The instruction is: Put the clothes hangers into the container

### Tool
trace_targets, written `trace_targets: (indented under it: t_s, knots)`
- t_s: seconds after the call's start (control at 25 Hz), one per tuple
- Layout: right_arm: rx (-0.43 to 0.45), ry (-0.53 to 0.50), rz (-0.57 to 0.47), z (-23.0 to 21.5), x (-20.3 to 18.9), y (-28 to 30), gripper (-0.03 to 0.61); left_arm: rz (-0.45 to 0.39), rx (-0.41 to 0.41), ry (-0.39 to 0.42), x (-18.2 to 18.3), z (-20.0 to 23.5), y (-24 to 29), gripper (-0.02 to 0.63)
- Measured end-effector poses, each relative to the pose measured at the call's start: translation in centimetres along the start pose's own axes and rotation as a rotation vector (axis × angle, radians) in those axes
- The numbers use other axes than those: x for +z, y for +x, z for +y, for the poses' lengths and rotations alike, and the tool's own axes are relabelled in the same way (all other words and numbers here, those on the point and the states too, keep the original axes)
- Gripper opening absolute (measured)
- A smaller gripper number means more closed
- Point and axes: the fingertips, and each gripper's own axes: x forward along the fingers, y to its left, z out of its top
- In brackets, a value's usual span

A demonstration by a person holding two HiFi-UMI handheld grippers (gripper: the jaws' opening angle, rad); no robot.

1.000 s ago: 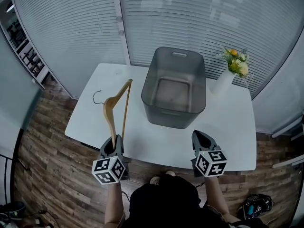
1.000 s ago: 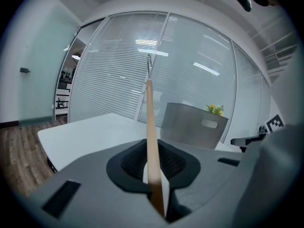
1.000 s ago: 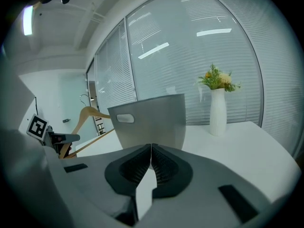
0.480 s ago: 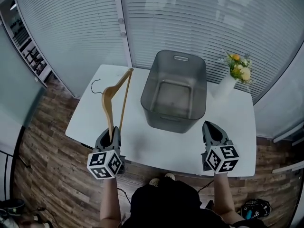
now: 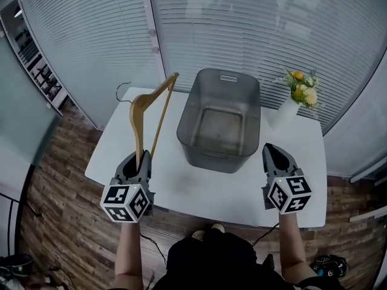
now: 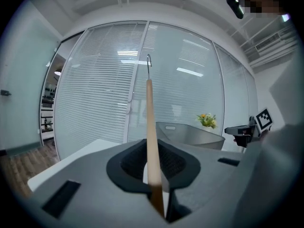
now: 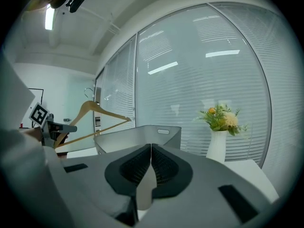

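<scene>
One hanger (image 5: 137,125) pinched end-on in left gripper (image 5: 140,161) may pivot, snag bin (image 5: 188,104) rim at two o'clock; right gripper (image 5: 271,150) closed, empty.

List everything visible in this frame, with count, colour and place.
hanger: one, light wood with a metal hook, held up over the table's left side
container: one, grey, empty, middle of the table
vase: one, white, far right of the table
flowers: one bunch, yellow and orange, in the vase
table: one, white
blinds: pale, behind glass beyond the table
floor: brown wood planks
left gripper: one, grey, shut on the hanger's end
right gripper: one, grey, shut and empty, over the table's near right
</scene>
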Motion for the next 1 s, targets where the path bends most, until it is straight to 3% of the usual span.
trace_targets:
  t_s: [0.2, 0.52, 0.72, 1.0]
  knots:
    - [0.028, -0.016, -0.013, 0.3, 1.0, 0.4, 0.028, 0.024, -0.047, 0.077, 2.3, -1.2, 0.3, 0.052]
    - [0.075, -0.023, -0.031, 0.7, 1.7, 1.0, 0.028, 0.108, -0.229, 0.101, 5.2, -3.6, 1.0, 0.052]
    - [0.094, -0.029, -0.029, 1.0, 1.6, 1.3, 0.028, 0.227, -0.296, 0.200, 5.2, -5.5, 2.2, 0.052]
    - [0.102, -0.027, -0.024, 0.9, 1.6, 1.9, 0.028, 0.404, -0.359, 0.431, 4.0, -8.0, 5.7, 0.052]
